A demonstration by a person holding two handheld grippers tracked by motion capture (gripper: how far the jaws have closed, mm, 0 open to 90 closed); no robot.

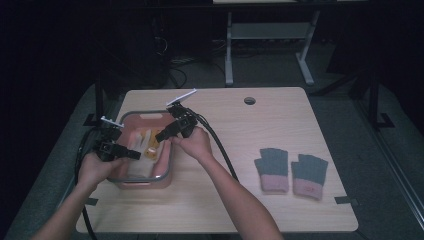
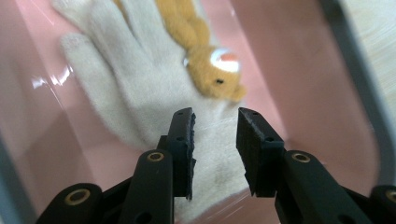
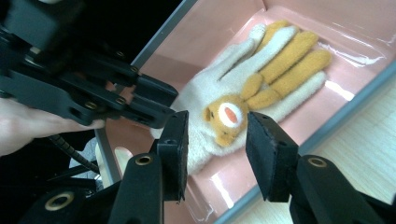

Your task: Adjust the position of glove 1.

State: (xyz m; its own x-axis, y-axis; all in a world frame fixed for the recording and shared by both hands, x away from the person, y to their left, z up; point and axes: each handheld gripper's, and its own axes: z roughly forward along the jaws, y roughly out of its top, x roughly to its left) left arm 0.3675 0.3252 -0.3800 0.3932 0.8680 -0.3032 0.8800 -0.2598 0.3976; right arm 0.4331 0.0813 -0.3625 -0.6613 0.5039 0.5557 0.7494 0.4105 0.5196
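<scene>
A pink bin (image 1: 165, 172) with a grey rim stands at the table's left. In it a cream knitted glove (image 2: 126, 93) lies flat, and an orange glove with a small animal face (image 2: 205, 60) lies on top of it. My left gripper (image 2: 215, 140) reaches into the bin from the left, low over the cream glove's cuff, jaws apart with nothing pinched. My right gripper (image 3: 217, 140) hovers open above the bin's right side, over the animal face (image 3: 229, 114). In the high view the left gripper (image 1: 136, 154) and the right gripper (image 1: 159, 136) point toward each other over the bin.
A pair of grey gloves with pink cuffs (image 1: 272, 169) (image 1: 310, 175) lies flat at the table's right. A cable hole (image 1: 249, 100) sits near the far edge. Black cables trail from both grippers. The left gripper's body (image 3: 93, 88) sits close to the right gripper's jaws.
</scene>
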